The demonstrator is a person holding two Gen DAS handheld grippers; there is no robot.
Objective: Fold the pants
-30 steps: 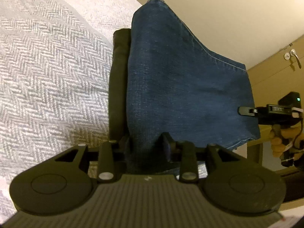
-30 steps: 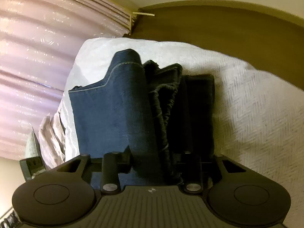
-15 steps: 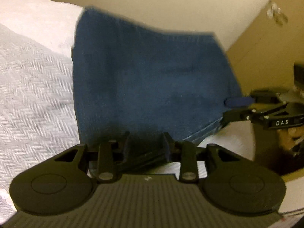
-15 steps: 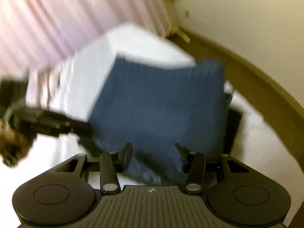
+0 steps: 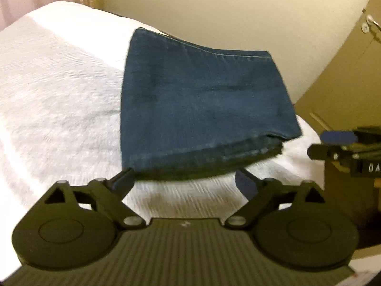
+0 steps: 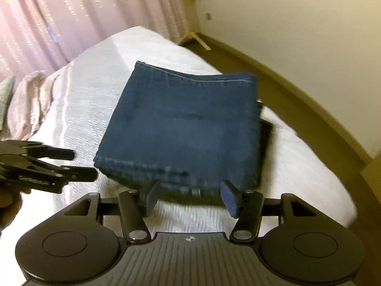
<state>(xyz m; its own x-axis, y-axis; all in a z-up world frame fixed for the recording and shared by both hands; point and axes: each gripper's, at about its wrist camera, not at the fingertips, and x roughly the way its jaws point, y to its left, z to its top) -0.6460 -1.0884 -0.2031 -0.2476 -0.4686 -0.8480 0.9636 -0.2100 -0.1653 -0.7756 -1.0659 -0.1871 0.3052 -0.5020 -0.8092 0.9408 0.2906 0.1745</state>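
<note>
**Folded jeans lie on the bed, both tools let go**

The pants (image 5: 204, 109), dark blue denim, lie folded into a compact stack of layers on the white textured bedspread (image 5: 59, 90), near the edge of the bed that faces the floor. In the right wrist view the stack (image 6: 185, 128) shows a stitched seam along its far edge and several layered folds along its near edge. A dark, flat item (image 6: 265, 131) sticks out from under the stack's right side; what it is cannot be told.

The left tool (image 5: 184, 181) stands just short of the near edge of the pants, its jaws spread wide after having just been opening, with only bedspread between them and no cloth in the grip. One fingertip (image 5: 123, 180) sits close to the stack's near left corner; whether it touches is unclear because of blur. The right tool (image 6: 189, 199) has likewise just been opening its jaws; they stand apart, flanking the near folded edge without pressing on the denim. Each tool also shows at the edge of the other's view, jaws parted, with nothing held.

Beyond the bed hang pale pink curtains (image 6: 71, 16), and a cream wall (image 5: 226, 7) meets a brown floor (image 6: 297, 90). A tan door (image 5: 345, 83) with a handle stands at the right of the left wrist view.
</note>
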